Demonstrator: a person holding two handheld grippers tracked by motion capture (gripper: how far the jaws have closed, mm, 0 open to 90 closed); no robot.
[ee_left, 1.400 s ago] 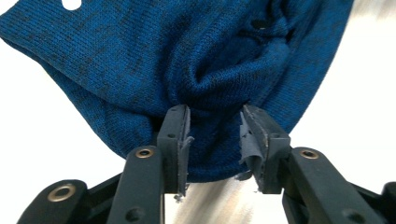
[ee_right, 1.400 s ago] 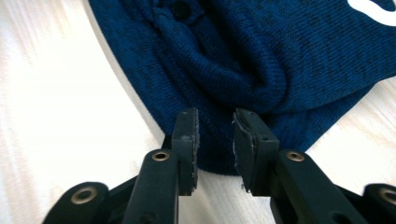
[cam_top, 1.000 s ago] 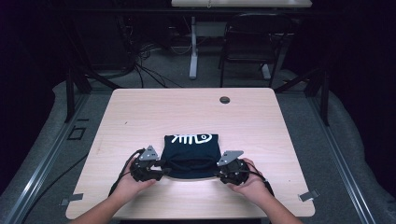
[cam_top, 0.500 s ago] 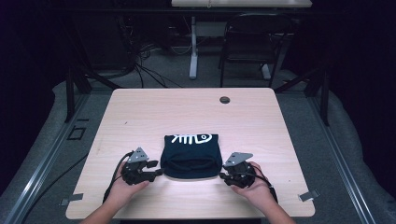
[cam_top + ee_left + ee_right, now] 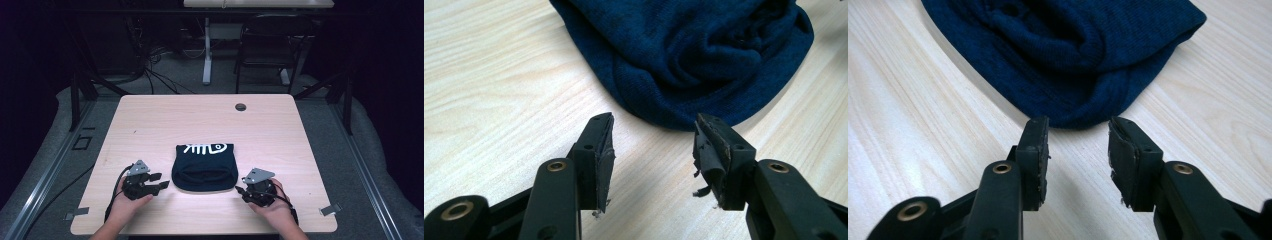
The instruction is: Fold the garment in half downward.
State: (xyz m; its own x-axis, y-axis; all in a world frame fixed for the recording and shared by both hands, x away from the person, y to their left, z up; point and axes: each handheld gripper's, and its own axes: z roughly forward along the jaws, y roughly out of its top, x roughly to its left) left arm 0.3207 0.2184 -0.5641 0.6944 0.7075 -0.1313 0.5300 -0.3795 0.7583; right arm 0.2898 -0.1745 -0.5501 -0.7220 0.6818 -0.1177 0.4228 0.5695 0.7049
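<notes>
Garment (image 5: 205, 167), dark blue and folded with its fish-bone print at the far edge, lay at the counter's (image 5: 280, 130) near middle, its long axis running left to right. Left tongs (image 5: 161, 182) and right tongs (image 5: 239, 190) flanked it, both spread and empty. Judged best: withdraw level, leaving the 2 near corners undisturbed.

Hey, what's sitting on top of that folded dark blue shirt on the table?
Nothing rests on the folded dark blue shirt; its upper face shows a white fish-skeleton print at the far edge. Both claws, left and right, sit open beside it. Its inner folds and the table beneath are covered.
</notes>
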